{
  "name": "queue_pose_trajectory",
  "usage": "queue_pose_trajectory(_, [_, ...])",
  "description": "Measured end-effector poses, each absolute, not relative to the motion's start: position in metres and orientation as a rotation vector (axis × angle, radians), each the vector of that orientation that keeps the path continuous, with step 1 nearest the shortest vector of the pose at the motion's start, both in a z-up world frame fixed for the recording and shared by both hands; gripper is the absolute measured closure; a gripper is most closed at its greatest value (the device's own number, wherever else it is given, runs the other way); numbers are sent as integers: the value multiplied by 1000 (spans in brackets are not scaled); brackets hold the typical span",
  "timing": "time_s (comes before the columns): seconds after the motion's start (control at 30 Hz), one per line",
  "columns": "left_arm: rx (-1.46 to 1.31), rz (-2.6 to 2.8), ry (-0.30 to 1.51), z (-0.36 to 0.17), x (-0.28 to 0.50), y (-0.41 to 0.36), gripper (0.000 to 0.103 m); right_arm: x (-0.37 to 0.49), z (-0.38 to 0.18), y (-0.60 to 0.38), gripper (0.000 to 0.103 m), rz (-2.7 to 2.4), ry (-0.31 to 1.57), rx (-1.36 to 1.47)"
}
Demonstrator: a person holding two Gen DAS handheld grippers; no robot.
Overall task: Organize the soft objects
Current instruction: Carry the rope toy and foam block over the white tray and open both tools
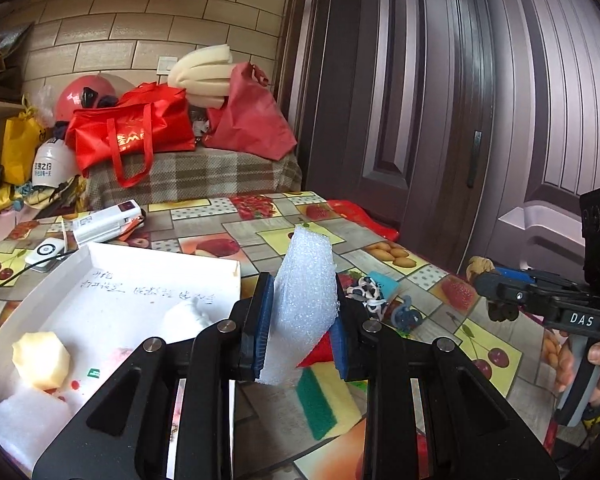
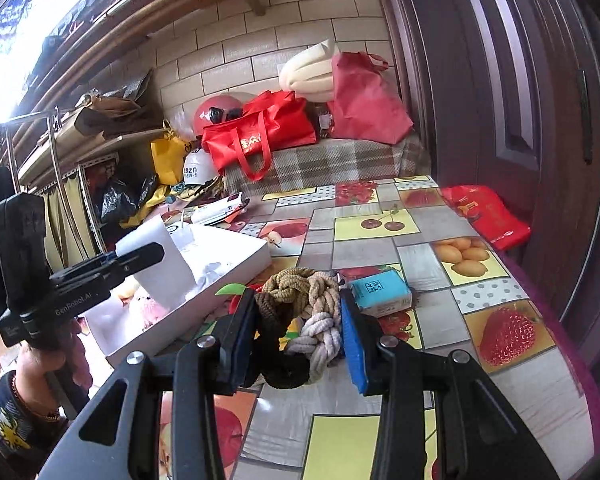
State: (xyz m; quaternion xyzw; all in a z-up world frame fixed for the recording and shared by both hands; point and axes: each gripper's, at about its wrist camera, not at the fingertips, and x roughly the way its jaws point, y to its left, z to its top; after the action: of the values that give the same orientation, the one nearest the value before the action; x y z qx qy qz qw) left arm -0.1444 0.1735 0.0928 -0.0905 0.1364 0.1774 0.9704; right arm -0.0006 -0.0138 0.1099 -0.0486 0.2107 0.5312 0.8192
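Note:
My left gripper is shut on a white foam block and holds it above the table, just right of the white box. It also shows in the right wrist view, with the foam block over the white box. My right gripper is shut on a braided rope knot of tan, brown and white cord, held above the table. In the left wrist view the right gripper is at the right with the rope knot.
The box holds a yellow sponge chunk, white foam pieces and a pink soft thing. On the fruit-print tablecloth lie a yellow-green sponge, a cow-print cloth, a blue tissue pack and a red bag.

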Motion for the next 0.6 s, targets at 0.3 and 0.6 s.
queue_pose_trajectory(0.3, [-210, 391, 249, 96, -155, 186, 78, -2, 118, -8, 63, 1144, 457, -82])
queue_pose_trajectory(0.6, [-251, 440, 221, 99, -167, 200, 78, -11, 127, 3, 63, 1157, 447, -94])
